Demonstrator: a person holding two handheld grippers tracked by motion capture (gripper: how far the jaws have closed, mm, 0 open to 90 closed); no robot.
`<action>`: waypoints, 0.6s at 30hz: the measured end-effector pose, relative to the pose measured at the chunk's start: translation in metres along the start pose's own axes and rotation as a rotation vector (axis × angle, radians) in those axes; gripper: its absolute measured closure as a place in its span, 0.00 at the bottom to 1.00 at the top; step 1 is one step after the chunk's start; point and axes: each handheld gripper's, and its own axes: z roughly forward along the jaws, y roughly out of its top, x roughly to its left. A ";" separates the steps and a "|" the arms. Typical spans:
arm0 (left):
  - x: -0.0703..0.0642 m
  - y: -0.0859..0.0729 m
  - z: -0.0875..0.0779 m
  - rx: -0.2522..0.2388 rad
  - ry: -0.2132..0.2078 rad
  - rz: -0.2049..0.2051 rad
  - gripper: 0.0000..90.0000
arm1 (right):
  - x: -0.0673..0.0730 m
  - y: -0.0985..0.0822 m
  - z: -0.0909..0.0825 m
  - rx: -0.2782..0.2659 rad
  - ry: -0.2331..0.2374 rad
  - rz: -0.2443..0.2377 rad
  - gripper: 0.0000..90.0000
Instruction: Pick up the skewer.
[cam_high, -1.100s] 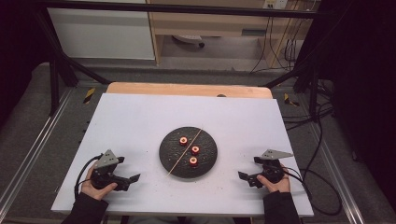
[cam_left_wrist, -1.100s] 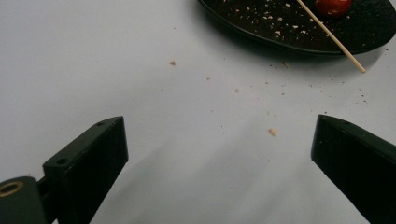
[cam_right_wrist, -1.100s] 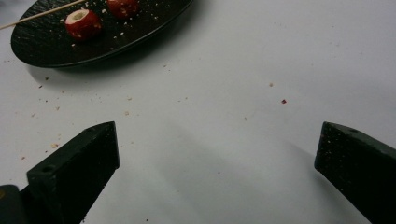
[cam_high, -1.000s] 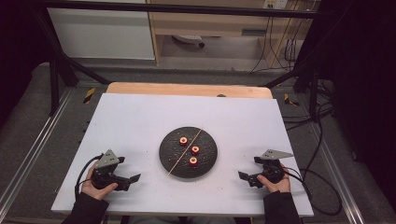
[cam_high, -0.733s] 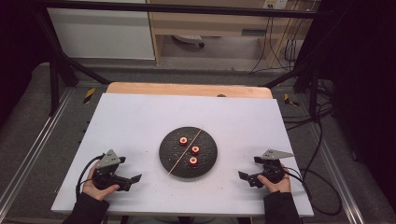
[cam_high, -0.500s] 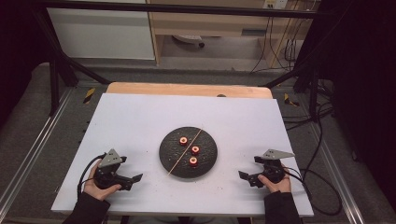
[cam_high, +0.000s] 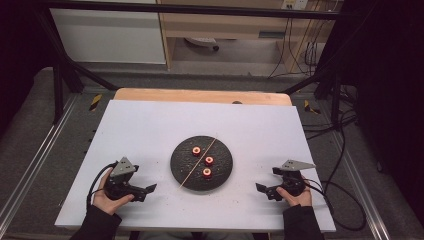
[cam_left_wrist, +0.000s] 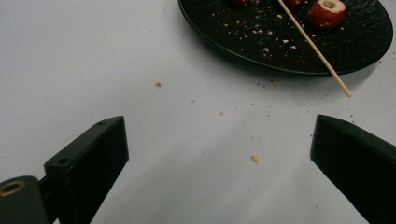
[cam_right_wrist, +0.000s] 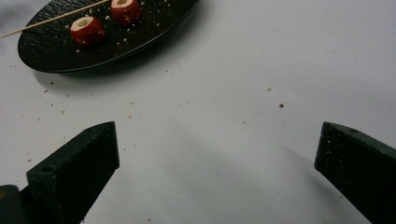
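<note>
My left claw (cam_high: 142, 191) and right claw (cam_high: 263, 189) both rested on the tabletop (cam_high: 150, 125), jaws spread wide and empty. The skewer (cam_high: 199, 161) lay across the dark plate (cam_high: 186, 172) among three red fruit pieces (cam_high: 209, 161). I judged it best to pinch the overhanging skewer end first, low and gently.

Bare white table (cam_high: 150, 125) lies open on every side of the black plate (cam_high: 186, 168), widest at the far half. The plate sits mid-table, and a thin wooden skewer (cam_high: 198, 162) lies slantwise across it, its near tip overhanging the rim. Three red pieces (cam_high: 208, 161) stand beside it. Only crumbs lie between each near corner and the plate.
</note>
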 end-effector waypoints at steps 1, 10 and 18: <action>0.000 0.001 0.000 0.002 0.002 0.003 0.04 | 0.000 0.000 0.000 -0.001 -0.001 -0.004 0.00; -0.009 0.014 0.006 0.008 0.002 0.006 0.06 | 0.000 0.000 0.001 0.005 -0.003 0.002 0.00; -0.019 0.032 0.014 0.016 0.001 0.014 0.07 | -0.001 0.000 0.000 0.007 -0.008 -0.001 0.00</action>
